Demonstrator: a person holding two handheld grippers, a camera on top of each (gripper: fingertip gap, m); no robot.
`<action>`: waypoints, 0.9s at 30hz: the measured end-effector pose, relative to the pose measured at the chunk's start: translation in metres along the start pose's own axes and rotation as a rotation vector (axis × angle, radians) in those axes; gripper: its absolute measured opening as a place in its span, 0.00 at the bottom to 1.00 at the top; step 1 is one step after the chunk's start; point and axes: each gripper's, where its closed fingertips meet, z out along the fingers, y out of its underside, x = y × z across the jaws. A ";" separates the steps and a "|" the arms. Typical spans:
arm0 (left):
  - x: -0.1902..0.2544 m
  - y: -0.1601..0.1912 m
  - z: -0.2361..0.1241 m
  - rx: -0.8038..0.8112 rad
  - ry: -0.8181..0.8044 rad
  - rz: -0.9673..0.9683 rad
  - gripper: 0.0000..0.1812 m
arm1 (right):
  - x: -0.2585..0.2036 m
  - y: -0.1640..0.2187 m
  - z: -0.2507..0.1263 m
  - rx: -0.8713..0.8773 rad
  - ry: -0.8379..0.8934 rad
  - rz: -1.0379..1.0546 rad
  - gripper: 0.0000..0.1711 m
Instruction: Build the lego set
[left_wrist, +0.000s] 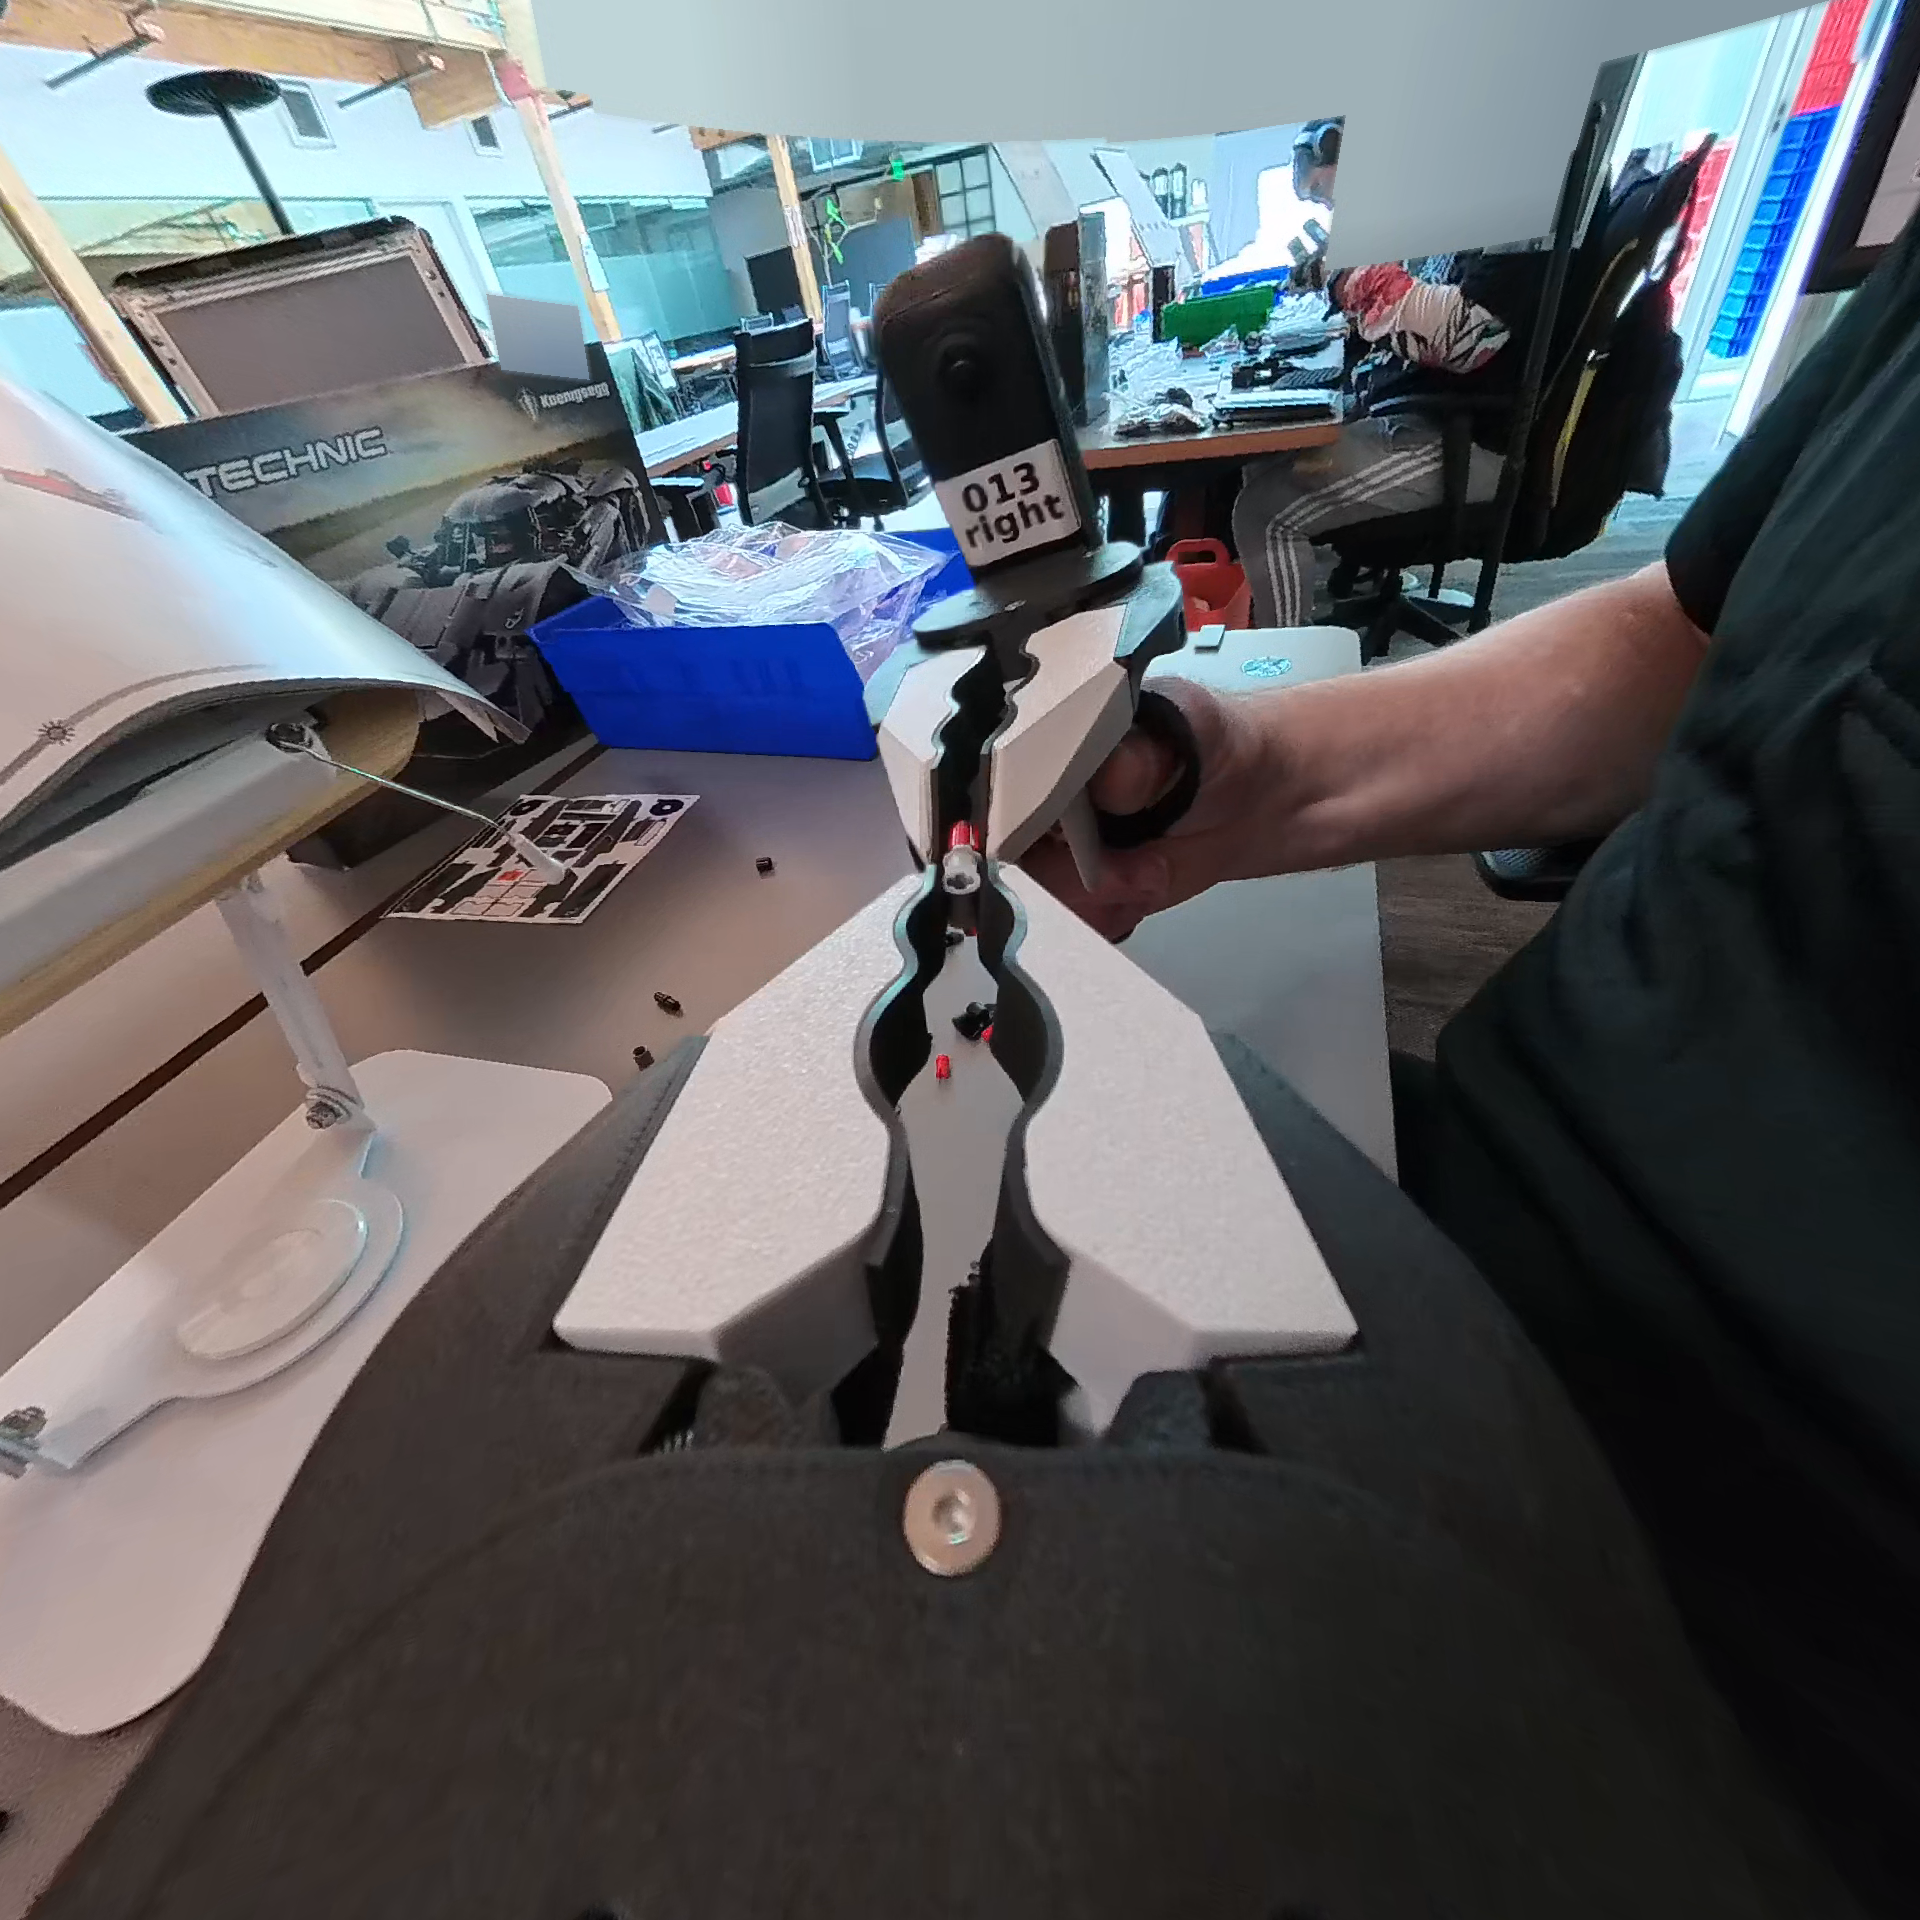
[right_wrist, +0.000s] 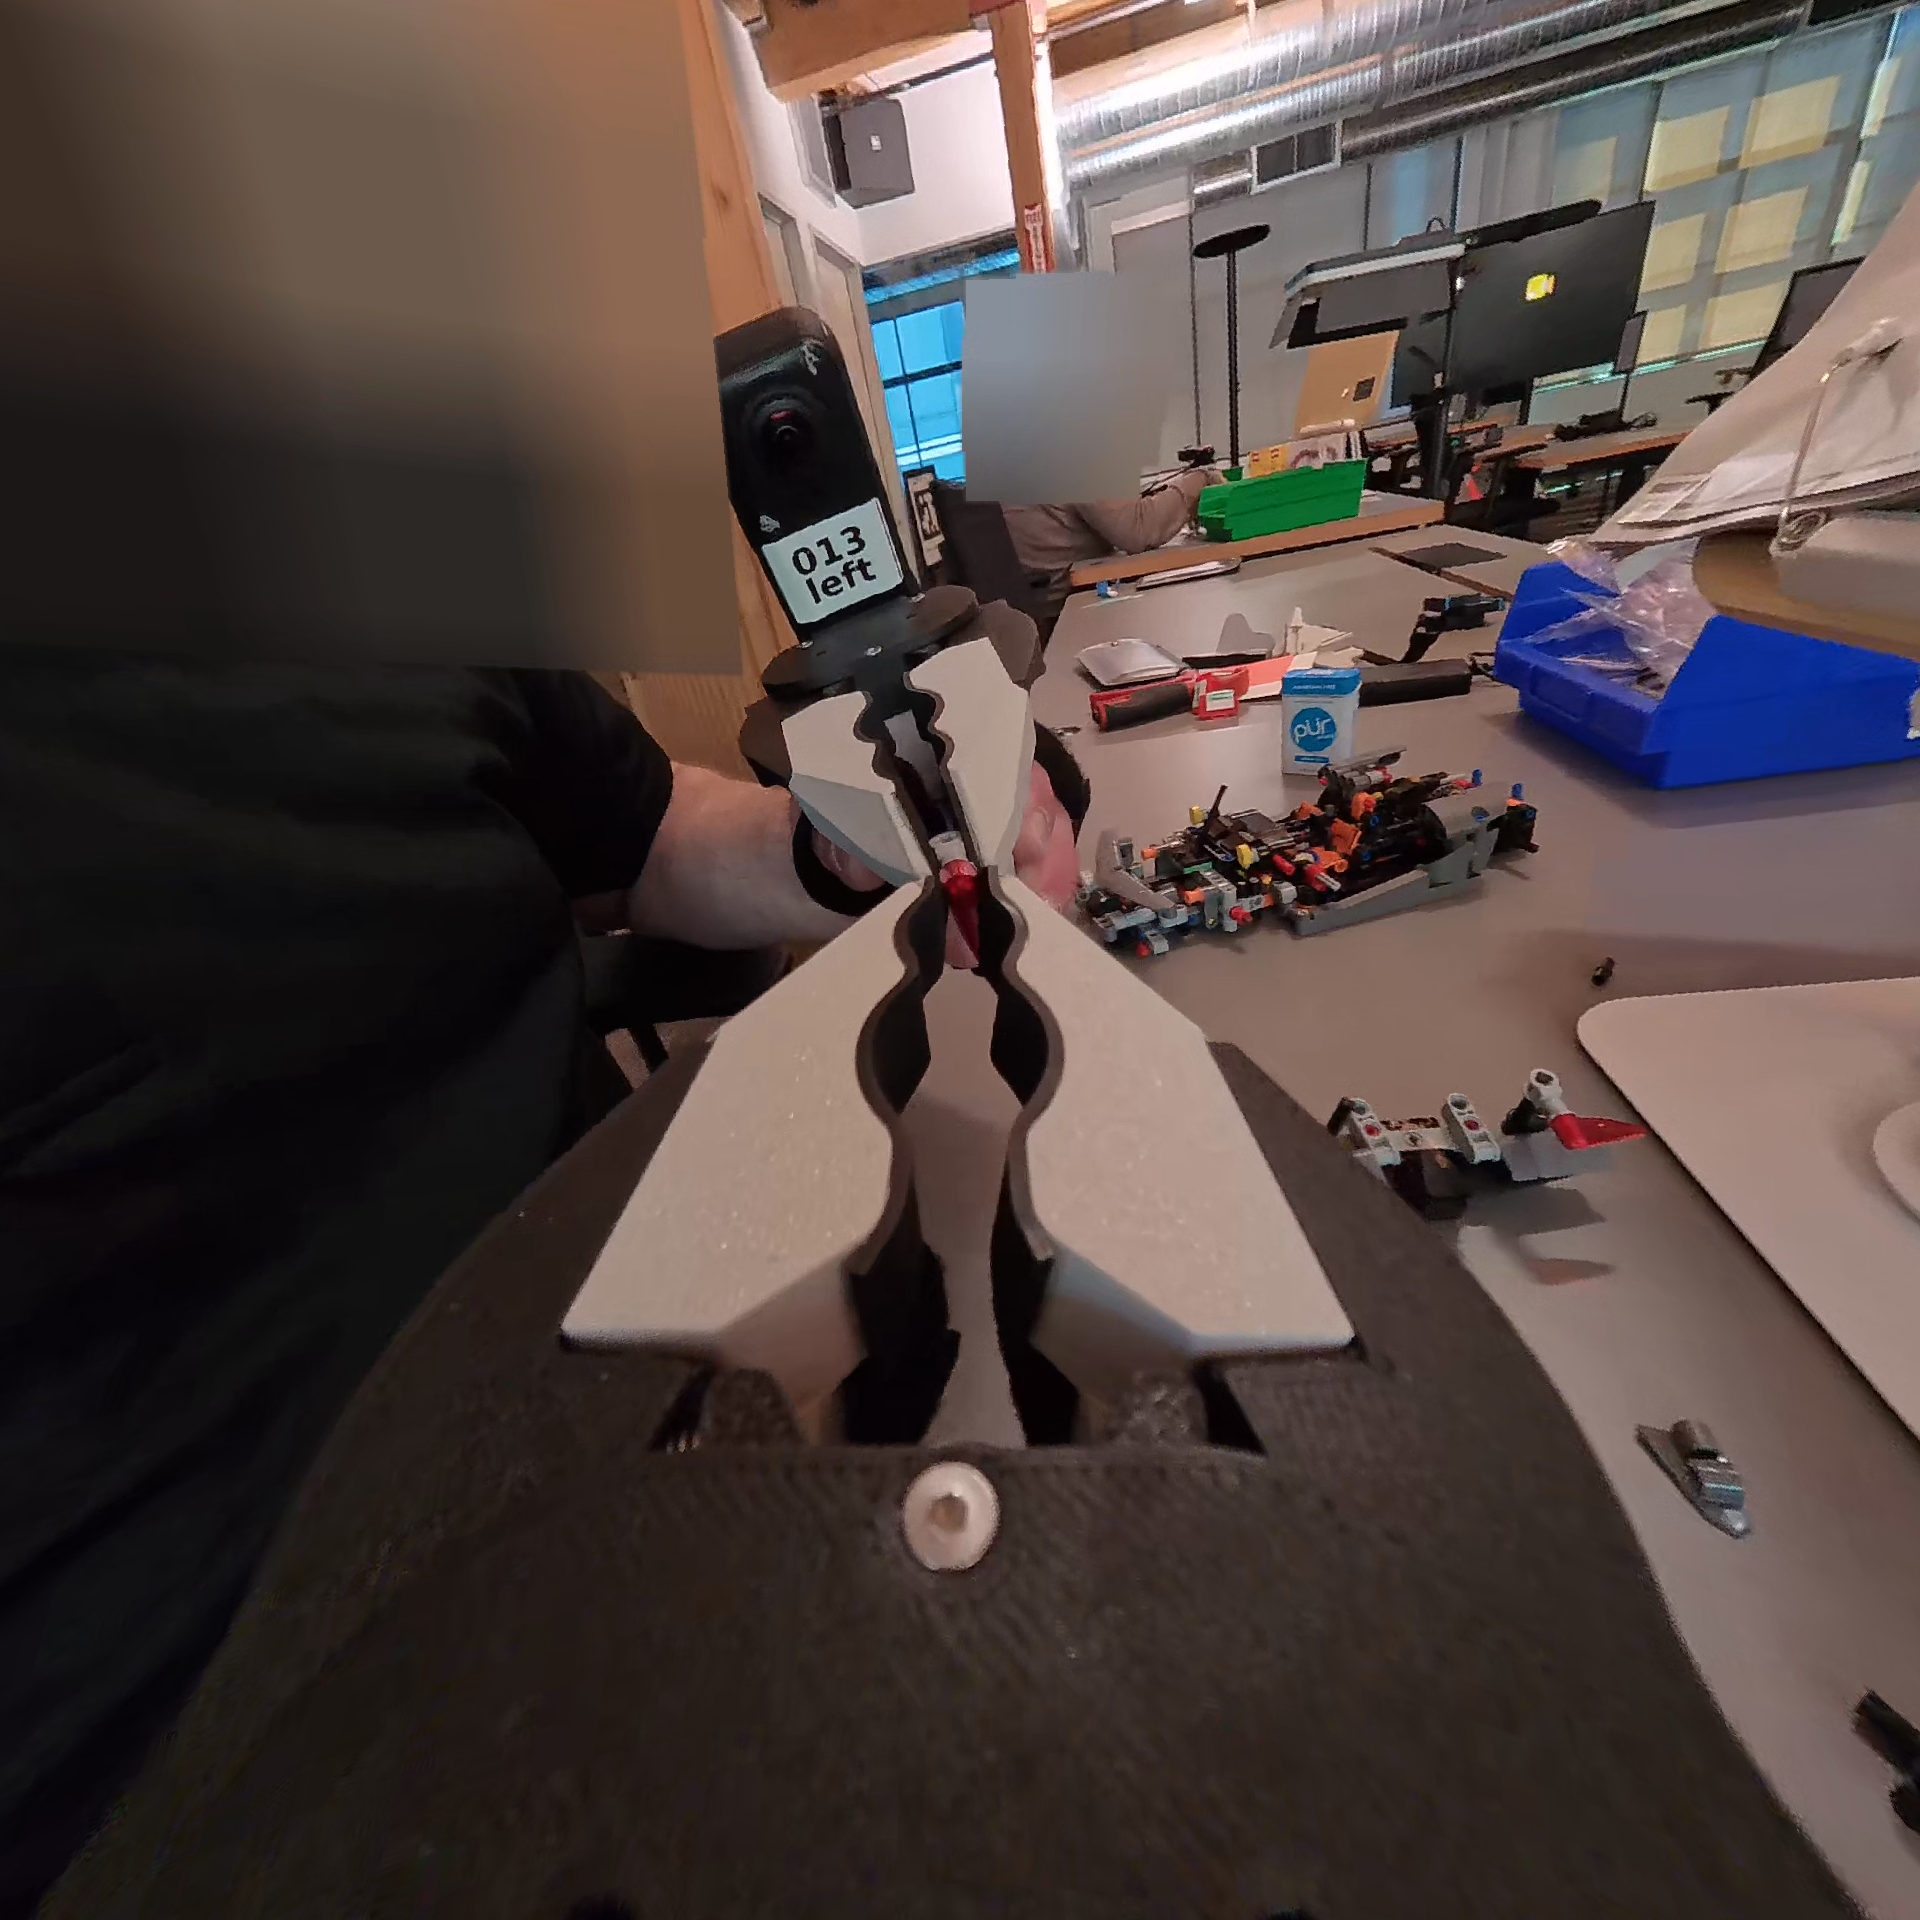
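Note:
My two grippers meet tip to tip in the air above the grey table (left_wrist: 727, 935). My left gripper (left_wrist: 961, 891) is shut on a small light-grey lego connector (left_wrist: 961, 879). My right gripper (right_wrist: 961, 883) is shut on a small red pointed lego piece (right_wrist: 962, 914). The two pieces touch end to end. In the left wrist view the right gripper (left_wrist: 961, 844) faces me with the red piece (left_wrist: 961, 833) in its tips. In the right wrist view the left gripper (right_wrist: 950, 850) faces me with the grey connector (right_wrist: 945, 840). The part-built lego car chassis (right_wrist: 1309, 862) lies on the table.
A small grey and red sub-assembly (right_wrist: 1475, 1143) and a loose grey piece (right_wrist: 1699, 1475) lie nearby. A blue bin (left_wrist: 707, 686) holds plastic bags. An instruction booklet (left_wrist: 156, 623) rests on a white stand (left_wrist: 260, 1299). A sticker sheet (left_wrist: 540, 857) and small loose pins (left_wrist: 766, 864) lie on the table. Both grippers' tips are close together, under 4 cm apart.

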 end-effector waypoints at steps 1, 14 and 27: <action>0.001 -0.001 -0.001 0.002 0.009 -0.004 0.02 | -0.001 0.000 0.000 0.007 -0.009 0.007 0.02; -0.029 0.006 -0.015 -0.078 -0.116 0.213 0.02 | 0.016 -0.013 -0.017 0.026 0.013 0.132 0.02; -0.031 0.014 -0.001 -0.163 -0.218 0.663 0.02 | 0.030 0.002 -0.001 0.019 -0.012 0.577 0.02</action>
